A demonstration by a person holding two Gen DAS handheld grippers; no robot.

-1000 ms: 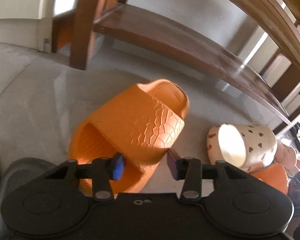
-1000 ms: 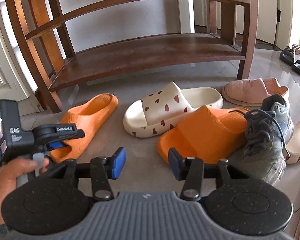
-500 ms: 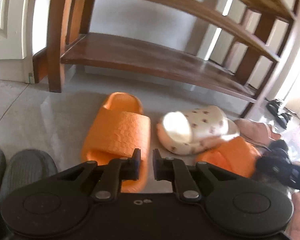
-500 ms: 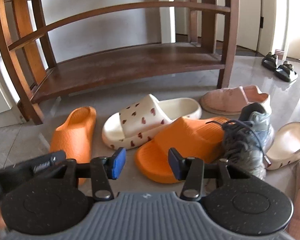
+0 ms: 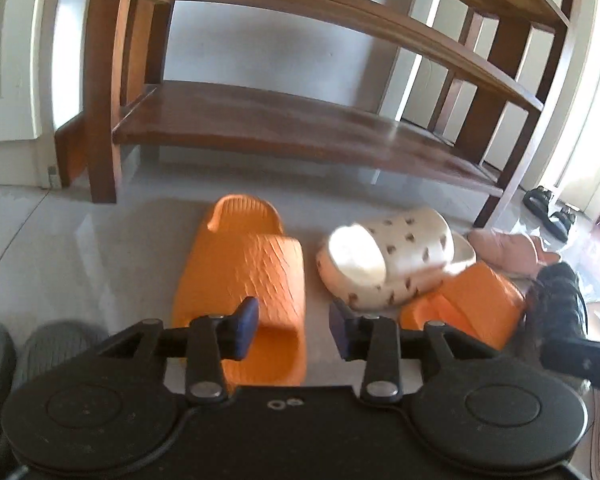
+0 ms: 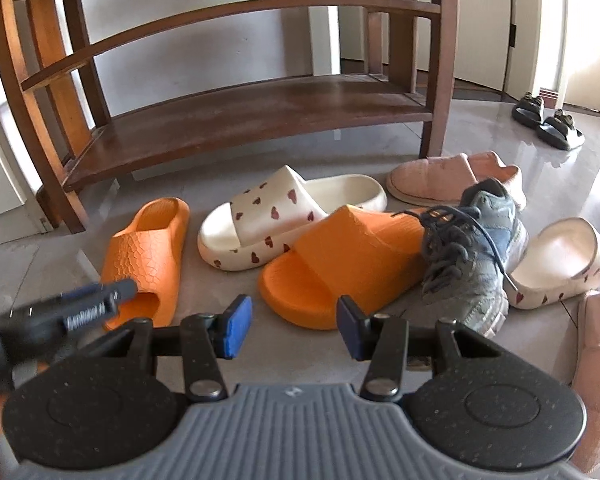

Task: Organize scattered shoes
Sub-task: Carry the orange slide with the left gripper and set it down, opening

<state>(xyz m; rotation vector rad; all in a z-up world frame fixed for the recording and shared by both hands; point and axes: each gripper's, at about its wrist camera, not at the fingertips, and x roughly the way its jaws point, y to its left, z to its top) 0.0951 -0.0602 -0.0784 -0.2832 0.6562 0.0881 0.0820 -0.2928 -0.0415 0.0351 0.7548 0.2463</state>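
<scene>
Left gripper (image 5: 292, 330) jaws opening, empty, above the near end of the orange slide (image 5: 244, 276) lying on the floor before the wooden rack (image 5: 300, 132); right gripper (image 6: 294, 326) half open, empty, over second orange slide (image 6: 340, 264).

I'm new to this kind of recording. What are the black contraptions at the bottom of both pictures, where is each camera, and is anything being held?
Each is a hand-held pair of tongs with a camera looking along its fingers. One picture is from the left tongs, whose jaws are opening with nothing between them; the other is from the right tongs, open and empty. On the floor lie two orange slides, a heart-print slide, a grey sneaker and pink slippers, before an empty wooden rack.
</scene>
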